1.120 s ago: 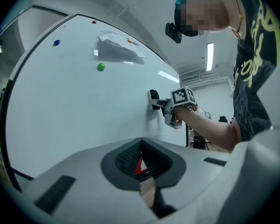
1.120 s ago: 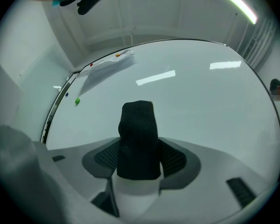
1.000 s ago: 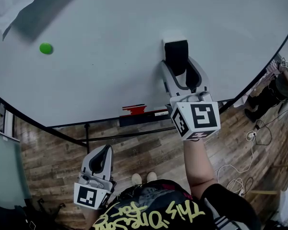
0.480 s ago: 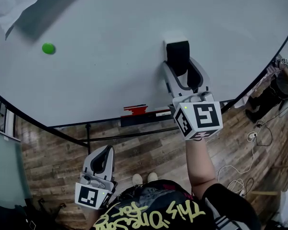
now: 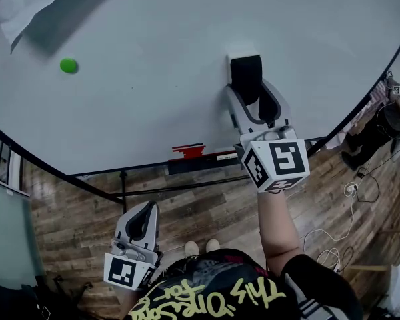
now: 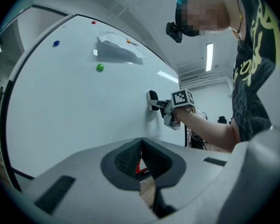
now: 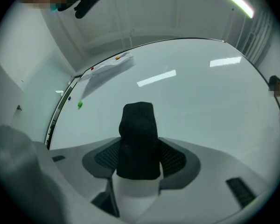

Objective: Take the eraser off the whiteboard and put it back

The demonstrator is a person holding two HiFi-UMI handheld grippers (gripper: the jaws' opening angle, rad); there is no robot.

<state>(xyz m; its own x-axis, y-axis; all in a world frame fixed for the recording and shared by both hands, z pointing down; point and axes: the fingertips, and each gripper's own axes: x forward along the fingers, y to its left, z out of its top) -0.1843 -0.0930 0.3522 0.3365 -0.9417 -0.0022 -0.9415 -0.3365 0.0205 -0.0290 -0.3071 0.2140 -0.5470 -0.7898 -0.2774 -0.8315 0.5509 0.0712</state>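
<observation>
Right gripper jaws grip the eraser, flat on the whiteboard. Left gripper jaws closed, empty. Looks like the take-off step; next, a straight pull away.

The eraser sits on the whiteboard, right of its middle, between the jaws of the right gripper. A magnet is on the board well off to the left, and a sheet of paper is above it near the upper left corner. A tray runs along the board's lower edge, just left of the right gripper. The left gripper is well apart from the board, over the floor, close to the person's body. Cables lie on the floor to the right.
</observation>
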